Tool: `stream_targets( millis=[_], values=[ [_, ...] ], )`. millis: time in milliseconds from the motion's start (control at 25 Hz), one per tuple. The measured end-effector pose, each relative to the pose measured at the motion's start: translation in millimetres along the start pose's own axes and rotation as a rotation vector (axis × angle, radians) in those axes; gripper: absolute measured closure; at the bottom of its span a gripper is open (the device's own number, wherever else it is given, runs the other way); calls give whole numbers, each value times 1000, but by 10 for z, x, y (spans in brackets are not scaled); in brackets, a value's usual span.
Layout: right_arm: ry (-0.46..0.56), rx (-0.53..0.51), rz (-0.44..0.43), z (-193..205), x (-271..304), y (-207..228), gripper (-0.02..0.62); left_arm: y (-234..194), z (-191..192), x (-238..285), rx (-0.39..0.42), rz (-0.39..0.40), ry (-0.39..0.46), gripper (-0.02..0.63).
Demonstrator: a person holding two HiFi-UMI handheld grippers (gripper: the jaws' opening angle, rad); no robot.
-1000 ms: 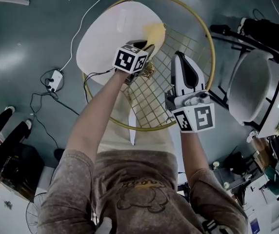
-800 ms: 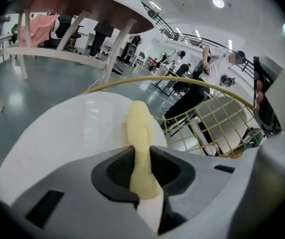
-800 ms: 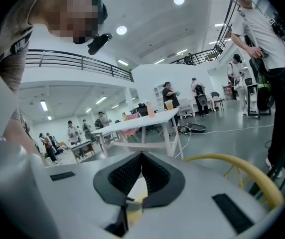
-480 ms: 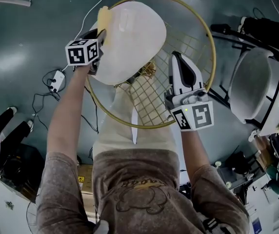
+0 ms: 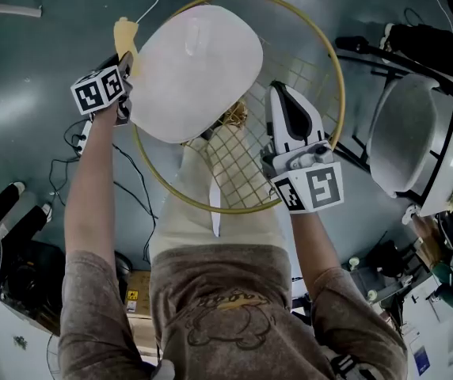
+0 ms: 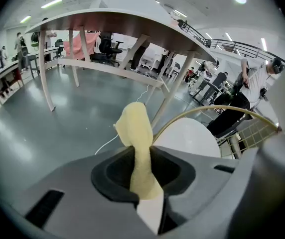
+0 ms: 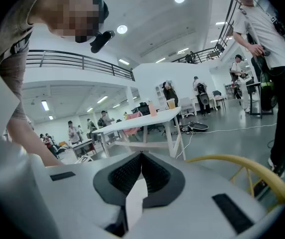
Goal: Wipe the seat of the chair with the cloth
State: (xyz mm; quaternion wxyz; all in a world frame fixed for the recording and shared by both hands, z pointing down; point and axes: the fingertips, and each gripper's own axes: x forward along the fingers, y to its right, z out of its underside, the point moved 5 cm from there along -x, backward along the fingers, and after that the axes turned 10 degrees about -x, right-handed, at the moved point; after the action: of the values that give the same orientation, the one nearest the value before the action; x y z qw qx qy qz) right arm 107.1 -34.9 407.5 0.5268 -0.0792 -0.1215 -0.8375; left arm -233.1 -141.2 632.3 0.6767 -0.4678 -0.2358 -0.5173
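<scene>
A: Gripping anything, that left claw (image 6: 145, 178)?
B: Yes. Its jaws are pinched tight on the yellow cloth (image 6: 135, 133), which sticks up out of them.
A: And where is that against the chair seat (image 5: 195, 70)?
B: Just off the seat's left rim, over the grey floor (image 5: 44, 62), not touching the white top.
A: The right claw (image 7: 141, 159)?
B: Jaws pressed together, nothing between them. It hangs over the wire grid (image 5: 238, 161) inside the gold hoop (image 5: 336, 62), right of the seat.
</scene>
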Motion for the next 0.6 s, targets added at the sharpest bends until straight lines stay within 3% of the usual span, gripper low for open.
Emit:
stream_targets(
  millis=[200, 440, 600],
  values=[
    [-11, 8, 3, 23, 1, -15, 572, 85, 188, 148, -7, 13, -39, 514],
    [-20, 9, 3, 46, -5, 4, 572, 372, 282, 288, 60, 56, -82, 514],
    [-13, 19, 12, 44, -10, 2, 572, 502, 443, 357, 60, 77, -120, 514]
  ],
)
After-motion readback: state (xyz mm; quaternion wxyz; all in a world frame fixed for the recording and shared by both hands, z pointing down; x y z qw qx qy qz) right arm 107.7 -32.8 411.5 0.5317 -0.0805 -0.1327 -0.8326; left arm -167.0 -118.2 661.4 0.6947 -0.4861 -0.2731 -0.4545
